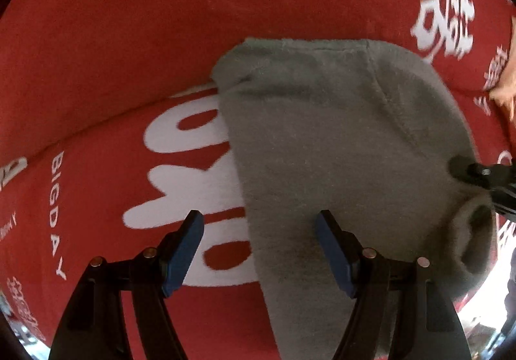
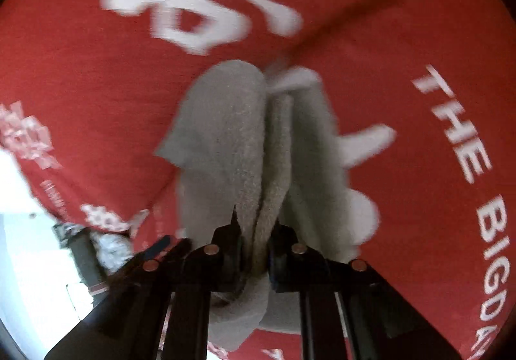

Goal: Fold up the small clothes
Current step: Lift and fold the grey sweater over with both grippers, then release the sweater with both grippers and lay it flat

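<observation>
A small grey fleece garment (image 1: 338, 140) lies on a red blanket (image 1: 129, 37) with white lettering. My left gripper (image 1: 259, 227) is open and hovers over the garment's left edge, one finger over the blanket and one over the cloth. My right gripper (image 2: 254, 250) is shut on a bunched fold of the grey garment (image 2: 232, 140), which drapes away from the fingers. The right gripper also shows in the left wrist view (image 1: 483, 174), at the garment's right edge near a sleeve opening (image 1: 477, 231).
The red blanket (image 2: 403, 69) covers the whole work surface and has a crease across it. Part of a hand (image 1: 506, 85) shows at the right edge. A bright floor and dark objects (image 2: 87, 256) lie beyond the blanket's edge at lower left.
</observation>
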Tool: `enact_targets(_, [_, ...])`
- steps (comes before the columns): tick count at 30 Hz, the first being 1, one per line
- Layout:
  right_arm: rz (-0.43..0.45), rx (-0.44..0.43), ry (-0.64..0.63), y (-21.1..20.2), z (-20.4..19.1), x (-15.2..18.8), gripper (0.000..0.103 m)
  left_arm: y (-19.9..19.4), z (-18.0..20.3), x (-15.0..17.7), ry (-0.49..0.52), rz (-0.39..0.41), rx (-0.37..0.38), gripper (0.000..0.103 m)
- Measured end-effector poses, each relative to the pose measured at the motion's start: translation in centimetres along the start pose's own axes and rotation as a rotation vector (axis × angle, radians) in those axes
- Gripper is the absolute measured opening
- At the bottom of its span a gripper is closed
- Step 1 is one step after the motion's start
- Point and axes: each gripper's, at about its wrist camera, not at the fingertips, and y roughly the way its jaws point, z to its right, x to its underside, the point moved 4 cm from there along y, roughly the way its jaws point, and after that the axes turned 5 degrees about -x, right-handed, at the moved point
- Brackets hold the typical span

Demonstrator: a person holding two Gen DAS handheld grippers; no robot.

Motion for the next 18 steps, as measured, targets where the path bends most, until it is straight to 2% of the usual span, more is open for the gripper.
enact_targets(2, [-0.029, 0.042, 0.038, 1.3, 1.7, 0.0, 0.014, 0.9, 0.2, 0.2, -0.011, -0.025, -0.001, 0.074])
enact_targets(4, [-0.009, 0.028, 0.060, 1.1, 2.2, 0.1, 0.015, 0.8, -0.1, 0.2, -0.033, -0.034, 0.013, 0.074])
enact_targets(6, [0.008, 0.056, 0.052, 0.3, 1.6, 0.1, 0.017, 0.5, -0.3, 0.4, -0.017, -0.034, 0.012, 0.074])
enact_targets(7, [0.016, 0.100, 0.043, -0.1, 1.3, 0.3, 0.019, 0.3, -0.4, 0.7, -0.005, -0.035, 0.005, 0.074])
enact_targets(8, [0.018, 0.125, 0.043, -0.3, 0.6, 0.4, 0.025, 0.2, -0.4, 1.0, 0.003, -0.038, 0.006, 0.074])
enact_targets(11, [0.043, 0.136, 0.045, -2.3, 0.1, 0.5, 0.025, -0.4, -0.4, 2.0, 0.009, -0.050, 0.022, 0.074])
enact_targets(15, [0.102, 0.068, 0.006, -4.6, -2.5, 0.2, 0.027, -1.3, 1.1, 3.7, 0.062, -0.041, 0.047, 0.074])
enact_targets(18, [0.081, -0.001, -0.049, -4.2, -5.7, 0.1, 0.027, -1.1, 3.0, 4.8, 0.128, -0.048, 0.065, 0.074])
